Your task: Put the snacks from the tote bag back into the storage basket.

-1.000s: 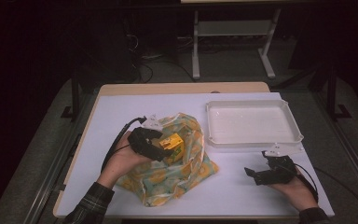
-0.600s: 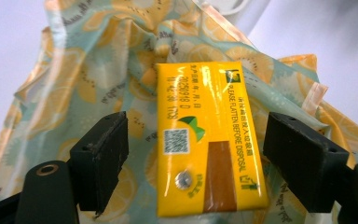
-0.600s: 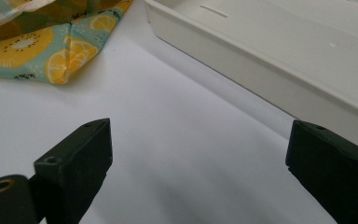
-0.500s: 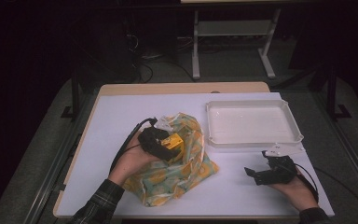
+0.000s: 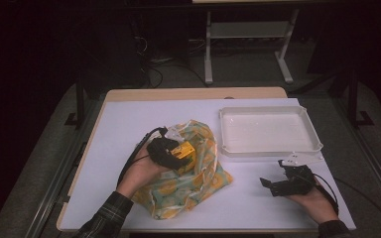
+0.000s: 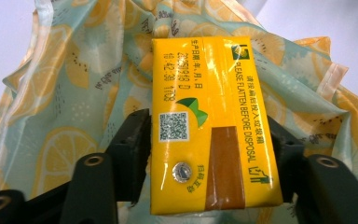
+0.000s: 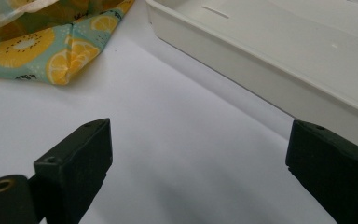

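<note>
We have the left gripper (image 6: 209, 140) just closed onto the yellow carton (image 6: 212, 121) atop the lemon-print bag (image 5: 188, 178); right gripper (image 5: 280, 184) idles spread. Next: lift toward the tray (image 5: 270, 148) at two o'clock.

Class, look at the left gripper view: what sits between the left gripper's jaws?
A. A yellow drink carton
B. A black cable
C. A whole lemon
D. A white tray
A: the yellow drink carton sits between the two black jaws of the left gripper, which have just been closing on it, above the lemon-print bag.
</note>
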Demonstrator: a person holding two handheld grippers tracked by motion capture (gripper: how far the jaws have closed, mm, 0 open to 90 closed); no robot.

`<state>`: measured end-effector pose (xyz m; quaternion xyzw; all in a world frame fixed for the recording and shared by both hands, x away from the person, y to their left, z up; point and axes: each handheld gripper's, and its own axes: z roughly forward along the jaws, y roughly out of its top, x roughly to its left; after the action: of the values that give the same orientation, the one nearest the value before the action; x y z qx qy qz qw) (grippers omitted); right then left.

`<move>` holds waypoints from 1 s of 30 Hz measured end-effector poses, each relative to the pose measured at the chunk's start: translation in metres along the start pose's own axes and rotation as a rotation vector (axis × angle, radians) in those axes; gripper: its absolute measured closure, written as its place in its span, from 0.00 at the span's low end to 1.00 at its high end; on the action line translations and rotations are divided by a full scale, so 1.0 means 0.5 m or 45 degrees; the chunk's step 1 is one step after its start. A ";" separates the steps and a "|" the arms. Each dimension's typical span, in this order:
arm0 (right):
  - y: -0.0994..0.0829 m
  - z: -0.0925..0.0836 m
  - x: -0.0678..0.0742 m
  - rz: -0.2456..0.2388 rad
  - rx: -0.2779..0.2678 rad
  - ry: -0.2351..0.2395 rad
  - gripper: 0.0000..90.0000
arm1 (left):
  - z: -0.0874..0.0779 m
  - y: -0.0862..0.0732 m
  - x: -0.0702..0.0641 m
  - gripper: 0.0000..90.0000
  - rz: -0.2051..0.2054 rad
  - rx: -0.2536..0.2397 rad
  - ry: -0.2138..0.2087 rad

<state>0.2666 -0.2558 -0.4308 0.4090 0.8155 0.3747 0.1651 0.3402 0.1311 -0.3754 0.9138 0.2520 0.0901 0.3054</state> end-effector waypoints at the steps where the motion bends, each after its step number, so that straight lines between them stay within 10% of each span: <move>1: 0.000 0.000 0.000 0.000 0.000 0.000 0.08 | 0.000 0.000 0.000 0.51 0.000 0.000 -0.007; 30: -0.001 -0.002 0.000 -0.002 -0.002 0.003 0.08 | -0.018 0.005 0.007 0.58 0.020 -0.017 -0.002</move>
<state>0.2657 -0.2568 -0.4304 0.4080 0.8156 0.3757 0.1648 0.3413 0.1357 -0.3665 0.9138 0.2440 0.0933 0.3110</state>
